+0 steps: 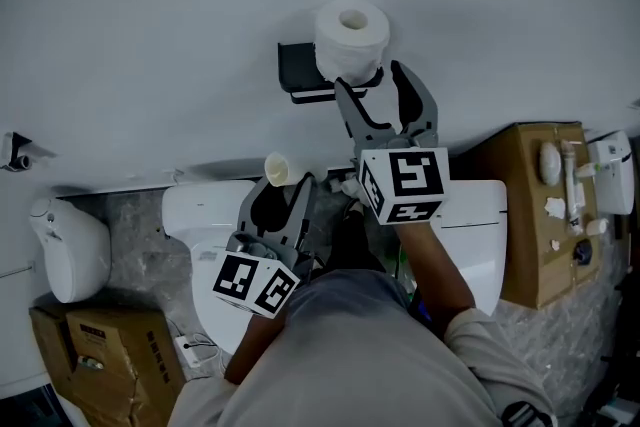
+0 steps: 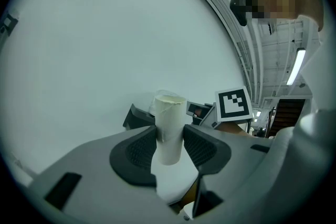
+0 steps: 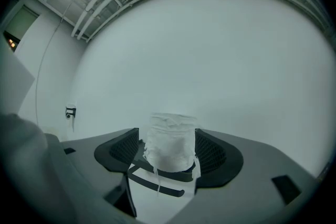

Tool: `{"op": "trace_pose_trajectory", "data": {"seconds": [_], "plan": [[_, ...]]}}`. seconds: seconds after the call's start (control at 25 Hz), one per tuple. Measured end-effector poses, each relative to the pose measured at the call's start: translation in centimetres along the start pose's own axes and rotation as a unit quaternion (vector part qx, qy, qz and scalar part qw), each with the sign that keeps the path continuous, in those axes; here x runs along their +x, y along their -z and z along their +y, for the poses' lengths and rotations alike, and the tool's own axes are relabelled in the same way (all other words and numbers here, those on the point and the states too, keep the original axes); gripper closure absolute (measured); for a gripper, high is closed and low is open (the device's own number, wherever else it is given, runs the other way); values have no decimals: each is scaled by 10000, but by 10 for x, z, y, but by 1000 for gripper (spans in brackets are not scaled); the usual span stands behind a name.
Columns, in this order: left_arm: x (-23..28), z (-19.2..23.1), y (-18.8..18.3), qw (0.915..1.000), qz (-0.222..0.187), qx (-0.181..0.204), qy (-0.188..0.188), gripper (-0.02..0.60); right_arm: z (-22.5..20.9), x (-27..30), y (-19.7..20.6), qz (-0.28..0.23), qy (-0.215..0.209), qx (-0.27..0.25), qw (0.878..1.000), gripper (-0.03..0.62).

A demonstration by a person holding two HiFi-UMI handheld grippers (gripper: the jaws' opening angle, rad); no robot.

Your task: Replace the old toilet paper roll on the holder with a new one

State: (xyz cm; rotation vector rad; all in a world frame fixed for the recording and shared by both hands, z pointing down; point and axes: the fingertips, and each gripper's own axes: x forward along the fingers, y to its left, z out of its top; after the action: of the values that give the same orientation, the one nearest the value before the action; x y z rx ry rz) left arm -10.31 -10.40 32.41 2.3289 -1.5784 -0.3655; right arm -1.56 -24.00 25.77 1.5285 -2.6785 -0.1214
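A full white toilet paper roll [image 1: 350,35] sits on the black wall holder [image 1: 297,70]. My right gripper [image 1: 370,80] reaches up to it, jaws spread wide on either side of the roll's lower part and not pressing it. In the right gripper view the roll [image 3: 170,141] stands between the pads, above the holder's black arm [image 3: 157,176]. My left gripper [image 1: 283,187] is lower and to the left, over the toilet, shut on an empty cardboard tube [image 1: 278,167]. The tube [image 2: 169,134] stands upright between its pads.
A white toilet [image 1: 195,210] lies below the holder. A cardboard box [image 1: 530,245] with small items on top stands at the right, next to a white device [image 1: 612,170]. At the left are a white bin [image 1: 70,250] and more cardboard boxes [image 1: 100,345].
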Motion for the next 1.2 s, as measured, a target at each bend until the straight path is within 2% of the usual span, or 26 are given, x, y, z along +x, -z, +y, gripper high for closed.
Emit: {"op": "trace_pose_trajectory", "data": {"seconds": [0.24, 0.64, 0.88, 1.2], "plan": [[1, 6, 3, 9999, 3, -89, -89, 427, -5, 21, 8, 65, 209, 22, 9998, 212], [-4, 19, 5, 9994, 3, -234, -268, 427, -8, 57, 15, 308, 284, -61, 9991, 142], [-5, 25, 7, 9990, 0, -297, -343, 426, -12, 69, 16, 415, 365, -161, 9983, 131], [-2, 25, 9, 9988, 34, -368, -313, 427, -14, 71, 15, 442, 208, -129, 9987, 132]]}}
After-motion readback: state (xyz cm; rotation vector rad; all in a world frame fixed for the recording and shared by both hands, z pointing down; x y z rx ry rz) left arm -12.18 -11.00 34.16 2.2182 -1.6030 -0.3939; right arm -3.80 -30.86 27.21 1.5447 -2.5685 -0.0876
